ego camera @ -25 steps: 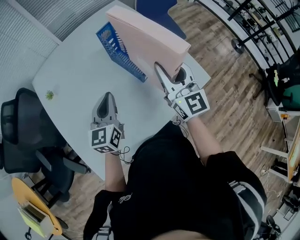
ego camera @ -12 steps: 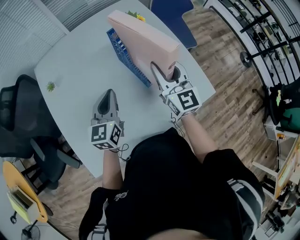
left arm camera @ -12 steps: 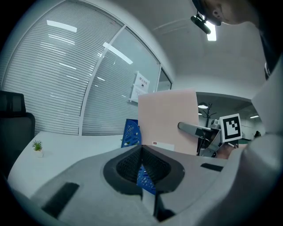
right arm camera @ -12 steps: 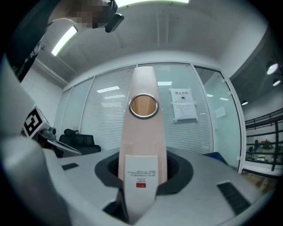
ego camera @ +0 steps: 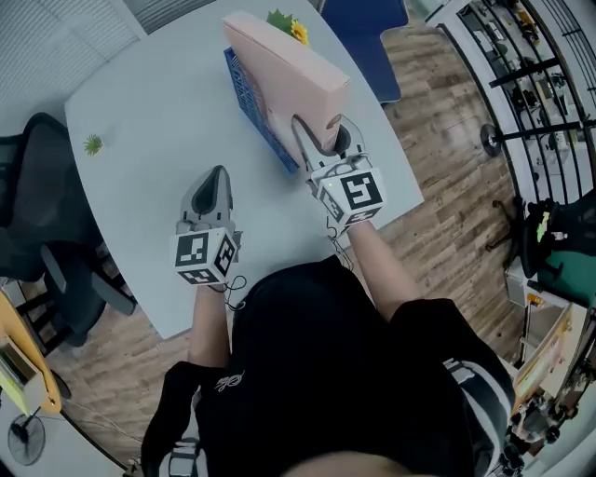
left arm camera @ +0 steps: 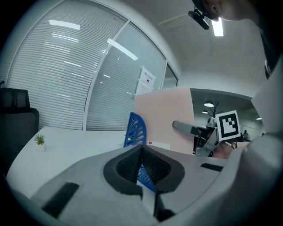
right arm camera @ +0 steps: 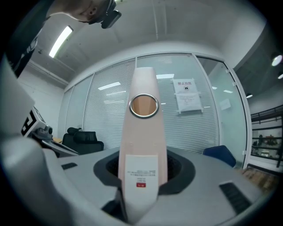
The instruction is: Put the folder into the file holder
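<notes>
- The folder (ego camera: pixel 289 70) is a thick, pale-pink cardboard binder with flat matte faces. It stands upright in the file holder (ego camera: pixel 247 98) on the far side of the table (ego camera: pixel 149 112), with its spine end towards the near right.
- The file holder is bright blue plastic. Its side wall is pierced with rows of slots and curves at the top, and it shows along the folder's left face.
- The right gripper (ego camera: pixel 321 129) has one grey finger on each side of the spine.
- In the right gripper view the rounded spine rises between the dark ribbed pads. It has a metal-rimmed finger hole (right arm camera: pixel 143 106) high up and a white paper label (right arm camera: pixel 140 172) lower down.
- The right gripper's jaws have just been opening. The spine sits between them, close to the left pad, with a strip of bare pad showing on its right, so the hold looks slack rather than clamped.
- The left gripper (ego camera: pixel 218 175) hangs over the near left of the table, well apart from the holder. Its textured black pads are pressed together with nothing between them.
- The table is smooth and pale grey-white with rounded corners. A small green plant (ego camera: pixel 91 144) sits near its left edge, and a yellow flower (ego camera: pixel 291 26) sits just beyond the folder.
</notes>
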`<state>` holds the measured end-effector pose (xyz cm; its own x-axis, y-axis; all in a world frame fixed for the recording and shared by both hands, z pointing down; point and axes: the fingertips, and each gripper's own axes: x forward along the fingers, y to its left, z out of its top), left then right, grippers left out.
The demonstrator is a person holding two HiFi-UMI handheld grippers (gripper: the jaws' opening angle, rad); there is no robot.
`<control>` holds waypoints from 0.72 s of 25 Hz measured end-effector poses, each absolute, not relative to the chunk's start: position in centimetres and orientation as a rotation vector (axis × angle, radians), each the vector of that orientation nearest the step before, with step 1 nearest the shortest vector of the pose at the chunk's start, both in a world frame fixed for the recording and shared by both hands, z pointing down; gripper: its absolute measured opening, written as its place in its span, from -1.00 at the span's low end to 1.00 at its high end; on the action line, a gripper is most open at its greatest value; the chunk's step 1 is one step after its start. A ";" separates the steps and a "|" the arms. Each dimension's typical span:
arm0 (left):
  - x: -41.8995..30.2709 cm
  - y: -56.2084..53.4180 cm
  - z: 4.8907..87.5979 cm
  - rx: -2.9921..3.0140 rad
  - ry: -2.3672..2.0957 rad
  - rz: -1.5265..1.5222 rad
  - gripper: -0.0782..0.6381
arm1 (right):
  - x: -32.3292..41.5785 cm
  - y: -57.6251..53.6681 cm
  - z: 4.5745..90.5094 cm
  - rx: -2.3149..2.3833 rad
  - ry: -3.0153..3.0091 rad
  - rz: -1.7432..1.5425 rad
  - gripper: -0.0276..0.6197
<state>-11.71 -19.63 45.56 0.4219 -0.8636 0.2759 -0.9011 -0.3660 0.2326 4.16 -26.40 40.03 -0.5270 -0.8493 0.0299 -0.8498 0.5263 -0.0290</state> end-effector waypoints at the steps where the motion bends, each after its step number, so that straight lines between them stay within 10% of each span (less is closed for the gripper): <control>1: -11.7 -19.8 45.7 2.334 -1.515 0.150 -0.79 | 4.0 -26.6 40.1 1.511 -2.731 0.062 -0.40; 18: -10.6 -20.0 46.8 2.308 -1.467 0.048 -0.79 | 1.9 -25.3 41.1 1.076 -2.436 0.193 -0.02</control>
<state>-10.59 -20.05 46.77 0.4476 -0.8614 0.2401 -0.8752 -0.3668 0.3155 1.94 -25.29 41.09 -0.5834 -0.6625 0.4698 -0.7284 0.6827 0.0582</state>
